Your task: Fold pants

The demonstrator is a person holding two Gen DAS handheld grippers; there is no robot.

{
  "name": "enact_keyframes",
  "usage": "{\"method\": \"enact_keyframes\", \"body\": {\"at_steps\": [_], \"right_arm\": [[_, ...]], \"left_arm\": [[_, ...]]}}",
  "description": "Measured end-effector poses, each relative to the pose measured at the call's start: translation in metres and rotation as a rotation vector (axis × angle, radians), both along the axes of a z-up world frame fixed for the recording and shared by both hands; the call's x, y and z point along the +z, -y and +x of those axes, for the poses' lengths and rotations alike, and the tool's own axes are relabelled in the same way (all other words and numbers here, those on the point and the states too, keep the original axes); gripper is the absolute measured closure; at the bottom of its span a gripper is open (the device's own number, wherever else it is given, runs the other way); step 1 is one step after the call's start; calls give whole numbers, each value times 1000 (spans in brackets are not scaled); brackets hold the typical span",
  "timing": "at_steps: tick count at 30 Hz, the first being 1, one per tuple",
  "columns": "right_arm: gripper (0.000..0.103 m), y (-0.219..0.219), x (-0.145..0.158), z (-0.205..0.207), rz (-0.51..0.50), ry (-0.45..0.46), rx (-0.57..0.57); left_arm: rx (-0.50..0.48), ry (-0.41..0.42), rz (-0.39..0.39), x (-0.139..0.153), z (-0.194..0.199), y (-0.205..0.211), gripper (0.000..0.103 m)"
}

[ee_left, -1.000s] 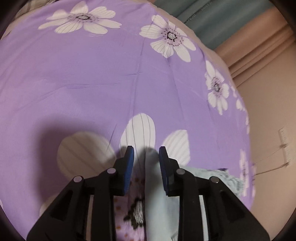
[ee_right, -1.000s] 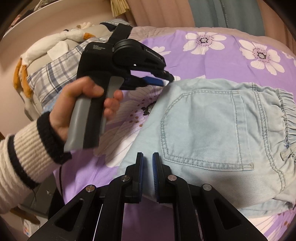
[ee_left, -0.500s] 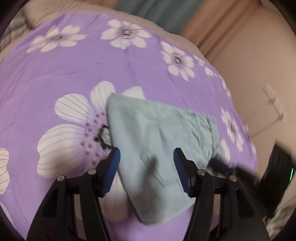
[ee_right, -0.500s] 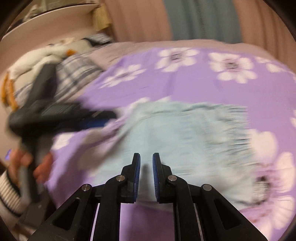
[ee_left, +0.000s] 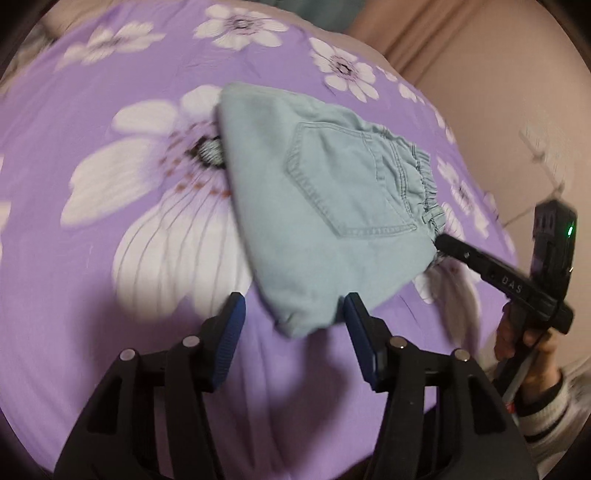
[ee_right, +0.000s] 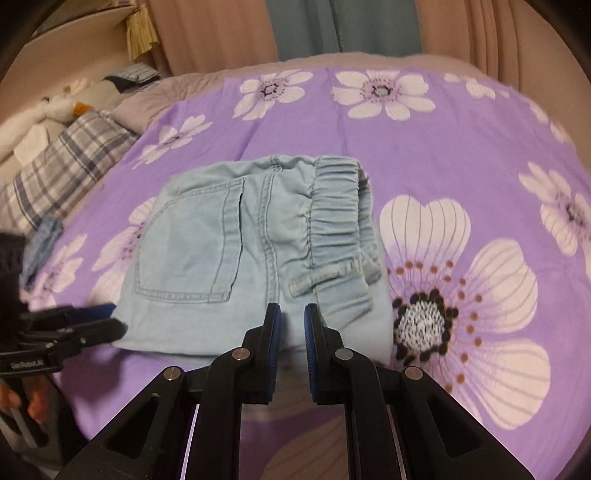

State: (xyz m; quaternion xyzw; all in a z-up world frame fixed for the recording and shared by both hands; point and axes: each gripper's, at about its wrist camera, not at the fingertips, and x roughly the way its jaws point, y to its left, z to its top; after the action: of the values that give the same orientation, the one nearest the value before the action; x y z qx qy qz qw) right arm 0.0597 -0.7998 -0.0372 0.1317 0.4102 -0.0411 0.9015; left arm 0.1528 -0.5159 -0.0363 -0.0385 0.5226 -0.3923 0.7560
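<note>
Light blue denim pants (ee_left: 325,206) lie folded into a compact packet on the purple flowered bedspread (ee_left: 92,92), back pocket up. My left gripper (ee_left: 293,314) stands open just above the packet's near corner, and its pads do not touch the cloth. In the right wrist view the pants (ee_right: 236,251) sit in the middle with the elastic waistband to the right. My right gripper (ee_right: 291,314) hovers over their near edge with only a narrow slit between its jaws and nothing clamped. The left gripper (ee_right: 85,321) shows at the pants' left corner, and the right gripper (ee_left: 443,242) ends at the waistband edge.
A plaid pillow (ee_right: 62,166) and white bedding (ee_right: 48,110) lie at the back left. A small blue cloth (ee_right: 40,243) rests at the bed's left edge. Curtains (ee_right: 306,29) hang behind the bed. A hand in a striped sleeve (ee_left: 535,398) holds the right gripper.
My left gripper opened, let go of the denim it pinched and drew back, so the whole folded packet shows. The right gripper swung sideways along the pants' near edge, jaws unchanged.
</note>
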Motion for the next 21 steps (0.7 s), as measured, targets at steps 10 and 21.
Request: {"method": "enact_keyframes", "body": {"at_steps": [10, 21], "right_arm": [[36, 49, 0, -27, 216, 40, -113], [36, 80, -36, 15, 564, -13, -87]], "left_arm": [[115, -164, -144, 4, 22, -24, 46], [80, -304, -231, -8, 43, 2, 46]]}}
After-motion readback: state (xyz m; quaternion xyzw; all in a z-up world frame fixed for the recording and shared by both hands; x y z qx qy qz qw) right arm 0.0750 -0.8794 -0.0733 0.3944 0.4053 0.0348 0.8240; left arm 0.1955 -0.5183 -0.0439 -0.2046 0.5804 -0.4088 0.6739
